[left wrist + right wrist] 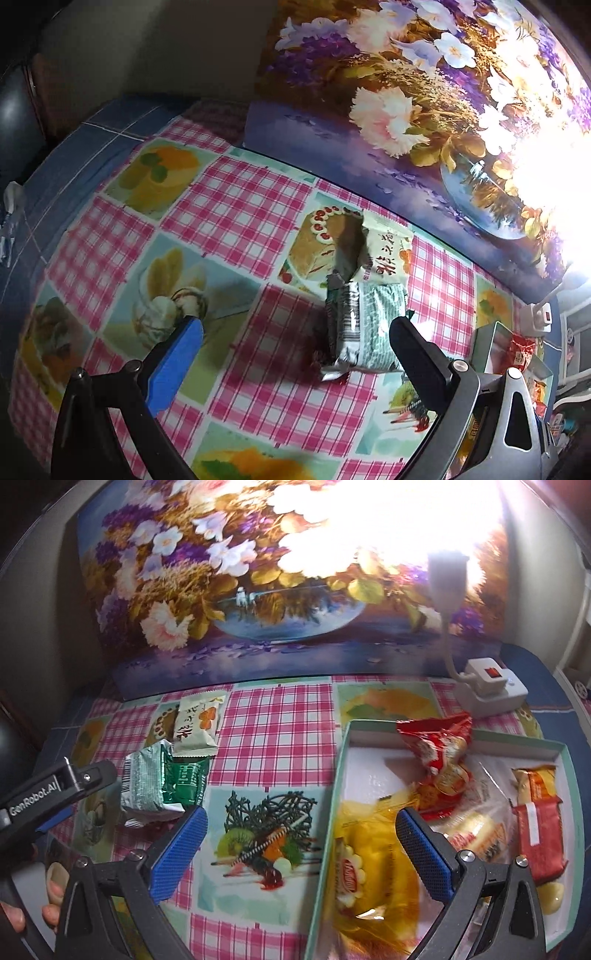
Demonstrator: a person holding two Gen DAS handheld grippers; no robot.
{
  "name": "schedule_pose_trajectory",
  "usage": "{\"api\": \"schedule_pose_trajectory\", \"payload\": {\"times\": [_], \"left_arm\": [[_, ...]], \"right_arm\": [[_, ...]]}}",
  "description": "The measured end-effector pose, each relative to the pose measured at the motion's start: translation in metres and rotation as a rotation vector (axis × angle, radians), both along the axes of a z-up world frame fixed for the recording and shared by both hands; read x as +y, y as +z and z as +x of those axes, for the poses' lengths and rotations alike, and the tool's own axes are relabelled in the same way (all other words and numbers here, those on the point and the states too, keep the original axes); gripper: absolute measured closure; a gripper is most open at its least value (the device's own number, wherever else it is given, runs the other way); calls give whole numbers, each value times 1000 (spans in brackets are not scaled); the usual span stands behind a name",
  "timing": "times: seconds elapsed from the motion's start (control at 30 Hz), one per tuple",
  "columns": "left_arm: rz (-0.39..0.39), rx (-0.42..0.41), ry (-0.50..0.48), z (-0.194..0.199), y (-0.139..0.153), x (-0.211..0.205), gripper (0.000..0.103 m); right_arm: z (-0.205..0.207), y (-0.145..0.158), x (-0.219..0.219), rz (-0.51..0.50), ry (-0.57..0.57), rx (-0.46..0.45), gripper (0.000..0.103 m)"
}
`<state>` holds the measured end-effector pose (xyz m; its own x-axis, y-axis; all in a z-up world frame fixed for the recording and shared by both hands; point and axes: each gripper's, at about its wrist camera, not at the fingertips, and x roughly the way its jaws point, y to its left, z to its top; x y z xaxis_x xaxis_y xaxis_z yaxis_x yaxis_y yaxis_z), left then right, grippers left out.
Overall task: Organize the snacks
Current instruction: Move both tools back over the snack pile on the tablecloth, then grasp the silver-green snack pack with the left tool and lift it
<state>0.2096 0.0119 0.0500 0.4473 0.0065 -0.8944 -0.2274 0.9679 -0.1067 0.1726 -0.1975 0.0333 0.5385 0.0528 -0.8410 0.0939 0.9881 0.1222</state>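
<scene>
Left gripper [295, 328] jaws wide apart, empty, hovering low over the tablecloth [236, 206]. Green-and-silver snack packet [364, 325] lies flat between the fingertips, nearer the 3 o'clock finger; crumpled foil end with barcode, green mesh print on the face. Touching its 12 o'clock end: a cream snack packet [388, 254] with black characters and an orange motif, part shadowed.

Right gripper [301, 829] also spread wide, nothing held, straddling the near-left wall of the teal-rimmed box [334, 775]. In the box: yellow packet [373, 864] under the 3 o'clock finger, motion-blurred; red crinkled packet [439, 753] at 12 o'clock; red-and-orange wrapped bars [537, 812] at 3 o'clock.

Hard to read: lamp [447, 579] glare washes out the flower painting [177, 590] top right. Box's near end cut off by the frame. Clear wrappers mid-box indistinct. A person's fingers [55, 882] show at 8 o'clock, mostly cropped.
</scene>
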Motion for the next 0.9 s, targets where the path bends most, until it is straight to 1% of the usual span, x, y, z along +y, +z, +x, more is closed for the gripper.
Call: {"api": "schedule_pose_trajectory", "payload": {"times": [0.17,0.3,0.43,0.5,0.53,0.57,0.6,0.63,0.7,0.77,0.9], "left_arm": [[-30,-3,-27,7,-8,-8,2],[-48,-6,-56,11,-14,-18,2],[-43,-9,-79,14,-17,-26,2],[-44,-8,-88,14,-17,-28,5],[-45,-7,-97,14,-17,-31,10],[-45,-8,-102,14,-17,-31,19],[-44,-9,-106,14,-16,-32,26],[-42,-7,-109,14,-16,-34,35],[-52,-6,-128,12,-18,-36,40],[-54,-10,-139,11,-18,-39,51],[-49,-15,-151,9,-19,-43,54]], "right_arm": [[10,-4,8,-56,10,-10,0],[14,-1,14,-94,27,-37,0],[16,-2,17,-94,38,-50,0],[15,-1,18,-96,42,-54,0],[15,-1,18,-96,42,-55,0],[15,-1,18,-94,41,-55,0],[14,-1,17,-91,39,-55,0],[15,-1,17,-90,39,-54,0],[14,-1,17,-88,41,-53,0],[14,0,15,-82,39,-52,0],[14,1,13,-79,32,-54,0]]}}
